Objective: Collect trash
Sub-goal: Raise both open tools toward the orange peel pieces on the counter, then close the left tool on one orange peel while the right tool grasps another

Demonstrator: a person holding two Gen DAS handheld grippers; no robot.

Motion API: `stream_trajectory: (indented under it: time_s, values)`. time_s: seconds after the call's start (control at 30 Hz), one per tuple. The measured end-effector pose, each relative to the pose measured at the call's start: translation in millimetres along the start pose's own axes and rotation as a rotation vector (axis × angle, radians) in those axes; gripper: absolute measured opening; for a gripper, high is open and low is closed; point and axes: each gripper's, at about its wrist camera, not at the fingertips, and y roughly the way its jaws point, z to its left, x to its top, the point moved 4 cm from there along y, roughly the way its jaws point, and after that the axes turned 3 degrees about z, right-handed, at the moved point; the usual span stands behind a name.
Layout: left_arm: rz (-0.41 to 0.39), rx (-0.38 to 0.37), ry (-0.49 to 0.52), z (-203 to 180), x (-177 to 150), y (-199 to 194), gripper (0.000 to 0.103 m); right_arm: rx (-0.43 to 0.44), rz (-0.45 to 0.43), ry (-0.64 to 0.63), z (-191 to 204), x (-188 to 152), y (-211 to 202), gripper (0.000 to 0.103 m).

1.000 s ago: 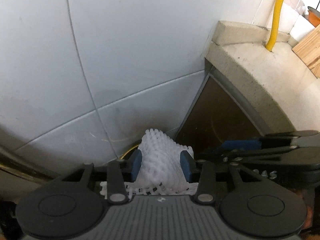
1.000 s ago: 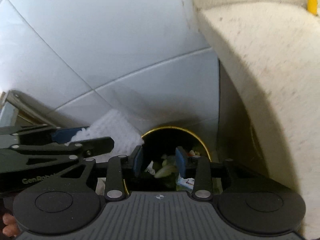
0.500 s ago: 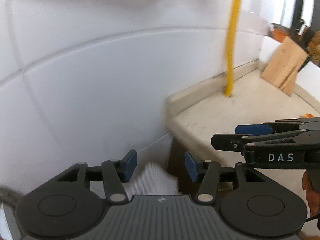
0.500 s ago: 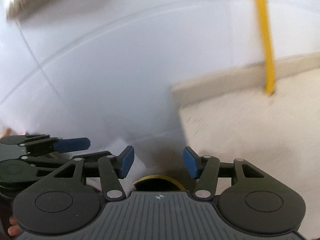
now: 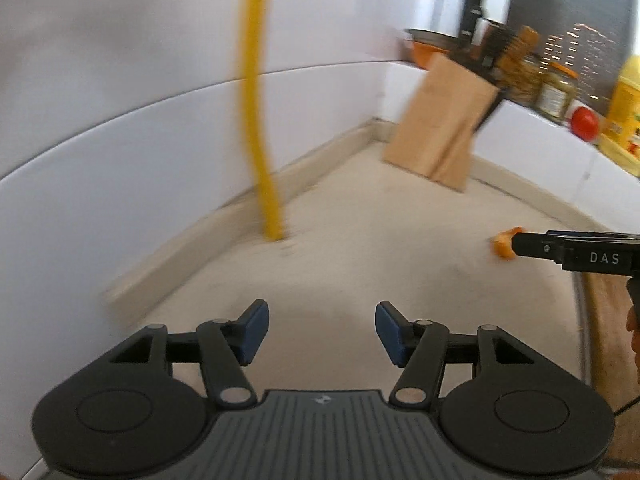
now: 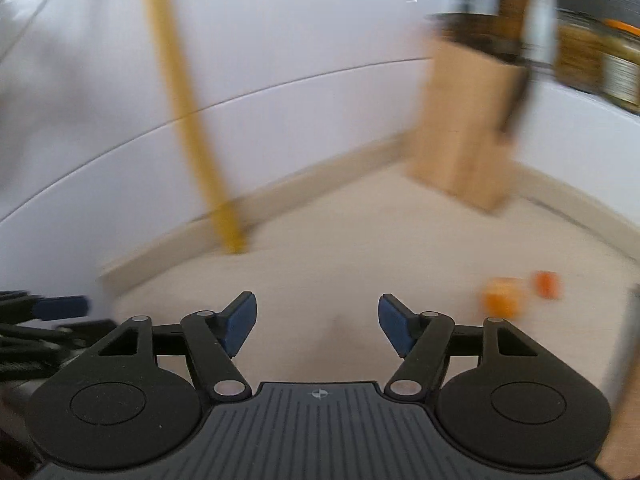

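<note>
A yellow pipe (image 5: pixel 256 120) rises against white wall tiles (image 5: pixel 120 100) (plain), beside 2 orange scraps (image 6: pixel 502 298).

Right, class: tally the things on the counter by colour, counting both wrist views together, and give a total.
Orange scraps: 2 (lighter scrap, redder scrap)
Yellow pipe: 1
Tan wooden knife block: 1
Total: 4

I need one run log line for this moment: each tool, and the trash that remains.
left tool: opening, empty | right tool: opening, empty | orange scraps: on counter, untouched
</note>
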Motion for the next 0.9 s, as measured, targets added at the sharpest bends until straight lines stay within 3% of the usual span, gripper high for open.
stream_trajectory:
  time_s: [0.2, 0.37, 0.53, 0.83, 0.87, 0.9]
  values:
    - [0.022, -0.142, 0.089, -77, 26, 51, 0.053, -0.200, -0.010, 0.107, -100, 4, -11, 0.076]
    - [0.034, -0.214, 0.166, -135, 45, 96, 0.053, -0.299, 0.013, 0.151, -153, 1, 2, 0.077]
    - [0.068, -0.242, 0.153, -169, 63, 149, 0.053, -0.304, 0.028, 0.162, -173, 6, 30, 0.078]
    - [0.076, -0.258, 0.220, -205, 67, 185, 0.052, -0.233, 0.102, 0.154, -202, 17, 78, 0.078]
    - [0.083, -0.257, 0.225, -207, 66, 187, 0.050, -0.226, 0.107, 0.154, -203, 16, 80, 0.076]
    - [0.088, -0.251, 0.227, -208, 65, 190, 0.039, -0.218, 0.109, 0.156, -205, 15, 82, 0.072]
